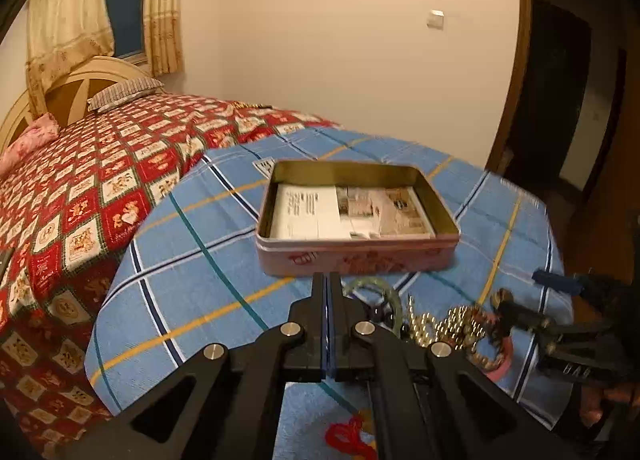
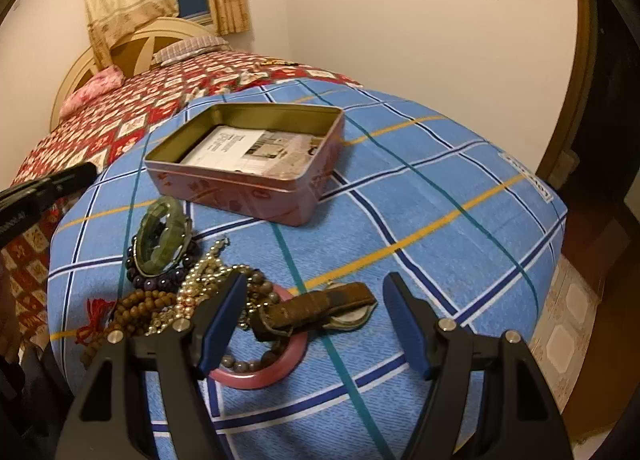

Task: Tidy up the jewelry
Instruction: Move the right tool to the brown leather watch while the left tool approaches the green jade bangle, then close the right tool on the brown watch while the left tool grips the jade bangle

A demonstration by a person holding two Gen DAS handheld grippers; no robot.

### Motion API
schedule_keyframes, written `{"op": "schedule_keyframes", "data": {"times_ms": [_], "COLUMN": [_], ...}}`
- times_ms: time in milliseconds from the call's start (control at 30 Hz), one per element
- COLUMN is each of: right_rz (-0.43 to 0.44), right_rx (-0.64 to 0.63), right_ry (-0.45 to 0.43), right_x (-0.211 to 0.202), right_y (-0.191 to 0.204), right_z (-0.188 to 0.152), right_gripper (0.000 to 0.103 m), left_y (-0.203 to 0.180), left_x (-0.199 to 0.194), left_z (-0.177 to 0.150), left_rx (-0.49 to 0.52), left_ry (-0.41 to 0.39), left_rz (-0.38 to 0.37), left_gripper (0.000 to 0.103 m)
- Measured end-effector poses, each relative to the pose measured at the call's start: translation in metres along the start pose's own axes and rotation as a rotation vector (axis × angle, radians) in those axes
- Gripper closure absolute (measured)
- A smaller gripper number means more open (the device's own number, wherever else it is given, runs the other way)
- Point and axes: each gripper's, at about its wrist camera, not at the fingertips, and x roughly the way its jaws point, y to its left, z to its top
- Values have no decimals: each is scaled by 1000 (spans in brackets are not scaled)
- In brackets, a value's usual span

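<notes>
Starting left of the pink tin, the left gripper has its jaws shut on nothing; the jewelry pile lies before it; the right gripper, jaws wide, could snag tangled strands.

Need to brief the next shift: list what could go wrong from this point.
1. The right tongs stand open over the watch, which lies on the pink bangle among bead strands; closing could snag a strand.
2. The left tongs are shut with nothing visible between them, so that grasp may have missed.
3. The pile sits near the edge of the blue checked cloth; dragged pieces could drop off.
</notes>
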Motion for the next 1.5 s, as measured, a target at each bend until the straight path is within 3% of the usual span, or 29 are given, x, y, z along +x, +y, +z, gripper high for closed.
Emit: {"op": "schedule_keyframes", "data": {"times_ms": [100, 133, 167, 233, 333, 400, 633, 833, 1100, 1333, 1400, 1500], "right_rz": [-26, -29, -28, -13, 12, 30, 66, -9, 6, 21, -3, -22], "right_rx": [28, 40, 55, 72, 82, 68, 42, 73, 100, 158, 124, 100], "right_ry": [20, 25, 32, 38, 50, 57, 99, 105, 100, 109, 112, 99], "right_x": [3, 4, 4, 2, -1, -1, 12, 21, 26, 32, 39, 41], "right_y": [-10, -13, -17, -21, -20, -14, -5, -28, -40, -46, -42, -42], "right_z": [2, 2, 2, 0, -4, -5, -10, -9, -7, 2, 4, 4], "right_gripper": [30, 30, 30, 30, 33, 40, 42, 46, 57, 52, 55, 75], "left_y": [-4, -5, -6, -6, -7, -9, -9, -9, -16, -17, -14, -12], "left_x": [7, 10, 11, 7, 8, 9, 17, 21, 33, 43, 42, 42], "left_z": [-5, -6, -8, -12, -14, -15, -19, -22, -21, -18, -18, -18], "left_rx": [19, 26, 27, 27, 36, 40, 30, 24, 48, 37, 27, 15], "left_ry": [29, 40, 40, 12, 15, 14, 49, 63, 68, 80, 80, 80], "left_rz": [34, 50, 62, 73, 56, 52, 42, 25, 33, 29, 25, 20], "left_gripper": [94, 76, 51, 35, 35, 35, 35, 35, 35, 35, 35, 35]}}
